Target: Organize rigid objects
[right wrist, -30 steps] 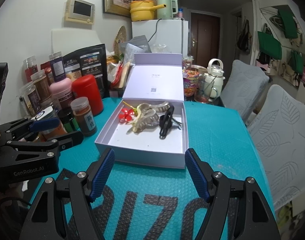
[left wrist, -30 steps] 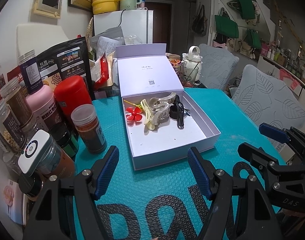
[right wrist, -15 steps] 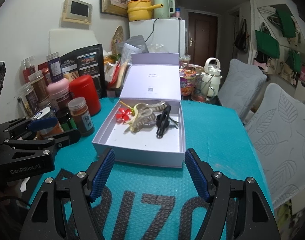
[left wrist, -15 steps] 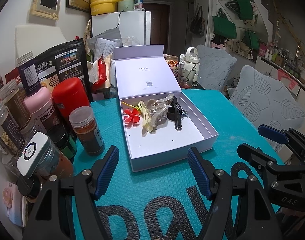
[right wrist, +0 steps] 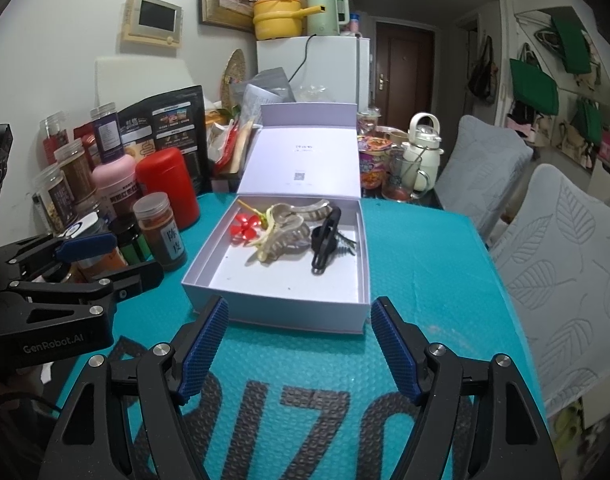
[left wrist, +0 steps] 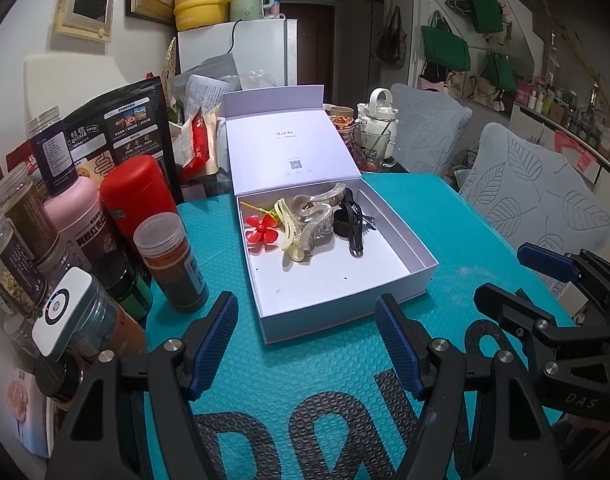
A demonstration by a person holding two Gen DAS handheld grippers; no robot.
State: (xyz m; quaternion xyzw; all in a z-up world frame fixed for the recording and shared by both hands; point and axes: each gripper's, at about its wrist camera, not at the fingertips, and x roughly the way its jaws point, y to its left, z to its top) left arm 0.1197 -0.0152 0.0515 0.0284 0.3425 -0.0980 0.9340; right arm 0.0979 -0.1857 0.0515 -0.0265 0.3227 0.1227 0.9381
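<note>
A white box (left wrist: pixel 401 236) (right wrist: pixel 241 308) with its lid (left wrist: pixel 285 148) propped up at the back sits on the teal mat (left wrist: pixel 457 216). Inside lie a red flower clip (left wrist: pixel 261 232) (right wrist: pixel 244 229), a cream claw clip (left wrist: pixel 288 232), marbled beige claw clips (left wrist: pixel 317 216) (right wrist: pixel 289 232) and a black clip (left wrist: pixel 351 224) (right wrist: pixel 325 240). My left gripper (left wrist: pixel 305 302) (right wrist: pixel 137 256) is open just short of the box's front wall, with nothing held. My right gripper (right wrist: pixel 299 306) (left wrist: pixel 501 274) is also open and empty, at the box's front right.
Left of the box crowd a spice jar (left wrist: pixel 171 260), a red canister (left wrist: pixel 135 196), a pink bottle (left wrist: pixel 75 216), several other jars and a black pouch (left wrist: pixel 121 128). A white kettle (right wrist: pixel 423 152) and a glass mug (right wrist: pixel 401 176) stand behind. Leaf-patterned chairs (left wrist: pixel 537 192) line the table's right side.
</note>
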